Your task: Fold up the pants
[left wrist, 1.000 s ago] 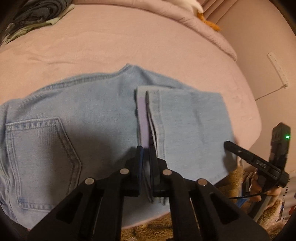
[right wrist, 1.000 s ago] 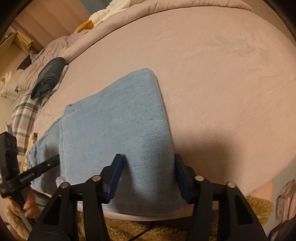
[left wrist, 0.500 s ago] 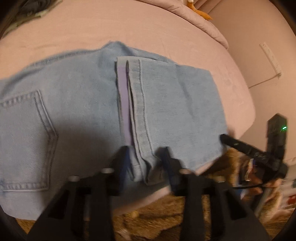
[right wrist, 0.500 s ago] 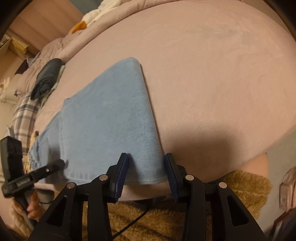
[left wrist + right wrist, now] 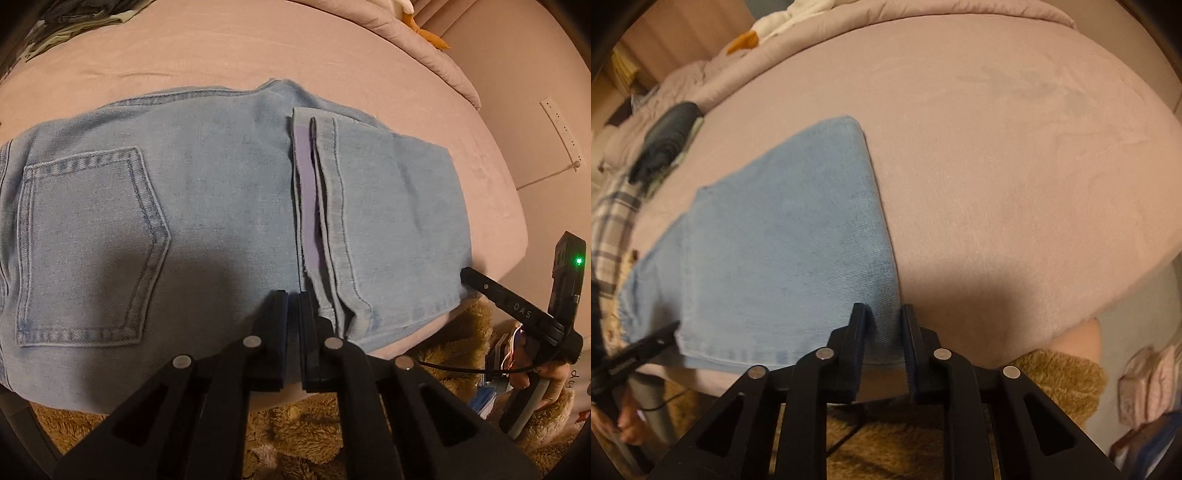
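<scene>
Light blue jeans [image 5: 221, 206] lie on the pink bed, folded, with the back pocket [image 5: 92, 243] at left and the leg hems [image 5: 325, 206] laid over the middle. My left gripper [image 5: 293, 299] is nearly closed at the near edge, just left of the hems; I cannot tell if it pinches cloth. In the right wrist view the folded end of the jeans [image 5: 783, 258] lies at left. My right gripper [image 5: 884, 314] has its jaws narrowly apart around the near right corner of the fold.
The pink bed [image 5: 1015, 166] stretches right and far. A dark folded garment [image 5: 665, 136] and plaid cloth [image 5: 613, 221] lie at far left. A brown fuzzy rug [image 5: 1052, 376] is below the bed edge. A white and orange plush [image 5: 424, 26] sits at the far end.
The left gripper opened, released the hems, drew back, then closed just left of them. The right gripper's jaws narrowed from wide open and slid to the jeans' near right corner.
</scene>
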### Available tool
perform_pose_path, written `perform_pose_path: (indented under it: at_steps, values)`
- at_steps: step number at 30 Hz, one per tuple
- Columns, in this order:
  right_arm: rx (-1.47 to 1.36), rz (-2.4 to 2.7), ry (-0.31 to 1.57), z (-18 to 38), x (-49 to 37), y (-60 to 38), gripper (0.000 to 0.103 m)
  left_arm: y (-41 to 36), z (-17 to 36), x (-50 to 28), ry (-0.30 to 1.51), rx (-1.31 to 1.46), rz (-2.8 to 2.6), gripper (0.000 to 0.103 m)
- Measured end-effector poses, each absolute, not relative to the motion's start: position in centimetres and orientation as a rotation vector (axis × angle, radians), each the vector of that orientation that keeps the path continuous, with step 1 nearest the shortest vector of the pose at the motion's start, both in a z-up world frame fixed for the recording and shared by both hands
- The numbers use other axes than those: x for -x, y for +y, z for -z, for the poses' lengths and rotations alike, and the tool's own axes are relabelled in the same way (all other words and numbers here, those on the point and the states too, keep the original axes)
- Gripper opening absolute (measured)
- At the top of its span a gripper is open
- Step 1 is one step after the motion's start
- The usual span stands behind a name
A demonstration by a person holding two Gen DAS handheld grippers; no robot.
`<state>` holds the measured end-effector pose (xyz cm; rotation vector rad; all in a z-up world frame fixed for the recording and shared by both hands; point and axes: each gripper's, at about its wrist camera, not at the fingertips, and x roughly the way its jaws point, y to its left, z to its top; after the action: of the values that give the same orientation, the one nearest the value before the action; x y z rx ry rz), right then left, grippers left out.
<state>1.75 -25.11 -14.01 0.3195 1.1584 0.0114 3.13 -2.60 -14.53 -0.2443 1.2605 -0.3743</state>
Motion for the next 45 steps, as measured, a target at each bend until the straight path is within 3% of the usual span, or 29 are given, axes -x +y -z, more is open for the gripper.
perform_pose_path:
  at_steps: [20,22,24,26,33,45]
  values:
    - [-0.343,-0.022,1.157,14.2,-1.8,-25.8,0.018,-2.9,11.9,-2.6,1.212,0.278,0.421,0.009]
    - [-0.341,-0.018,1.156,14.2,-1.8,-25.6,0.018,-2.8,11.6,-2.6,1.203,0.285,0.424,0.013]
    - [-0.34,-0.016,1.156,14.2,-1.8,-25.5,0.018,-2.7,11.3,-2.6,1.193,0.305,0.452,0.039]
    - [-0.341,-0.015,1.158,14.2,-1.9,-25.5,0.018,-2.9,11.1,-2.4,1.181,0.309,0.47,0.045]
    - [-0.34,-0.013,1.157,14.3,-1.9,-25.6,0.018,-5.2,14.5,-2.6,1.287,0.264,0.489,0.043]
    - [-0.325,-0.004,1.137,14.3,-1.7,-25.3,0.018,-4.6,15.2,-2.3,1.251,0.342,0.482,0.043]
